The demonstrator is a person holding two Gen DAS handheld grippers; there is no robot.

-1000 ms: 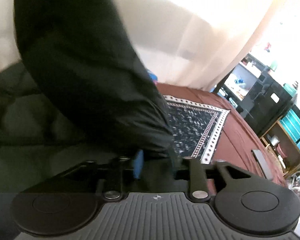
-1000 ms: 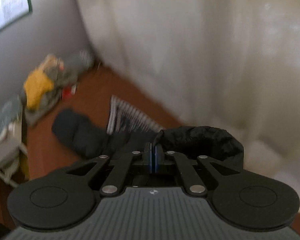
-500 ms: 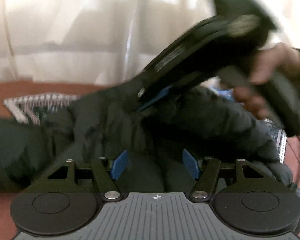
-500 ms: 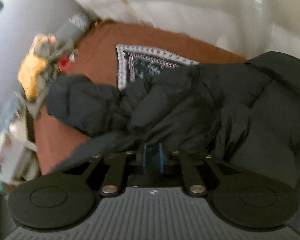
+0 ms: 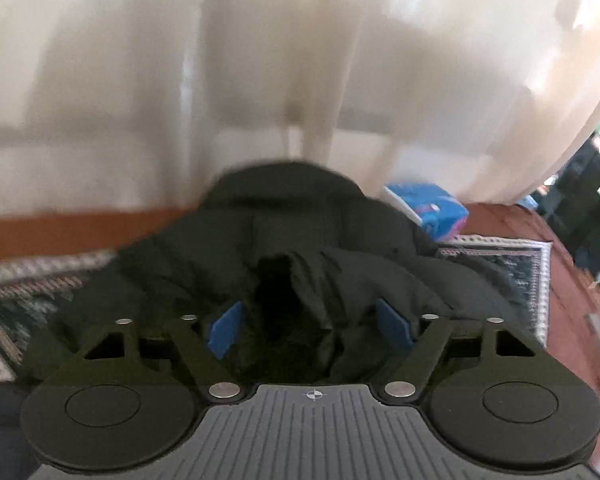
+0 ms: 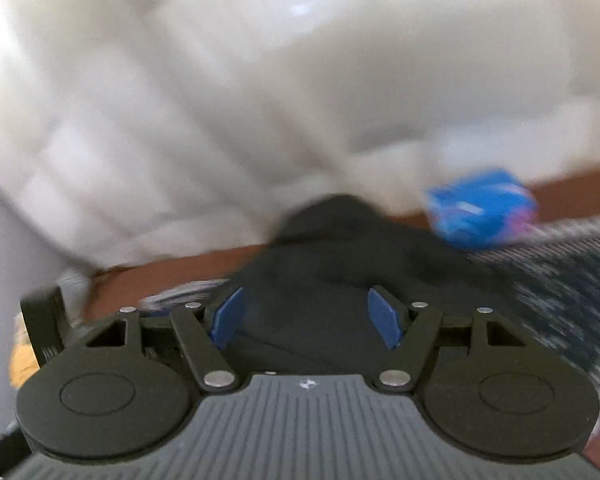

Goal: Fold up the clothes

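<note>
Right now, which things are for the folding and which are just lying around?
For the folding:
- black jacket
- left hand-held gripper, open over it
- right hand-held gripper, open over it

Just lying around:
- blue packet
- patterned rug
- curtain

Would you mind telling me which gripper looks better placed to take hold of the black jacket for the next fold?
Probably the left gripper: its open fingers straddle a raised fold of the black jacket. The right gripper is open too, but over flatter cloth in a blurred view.
</note>
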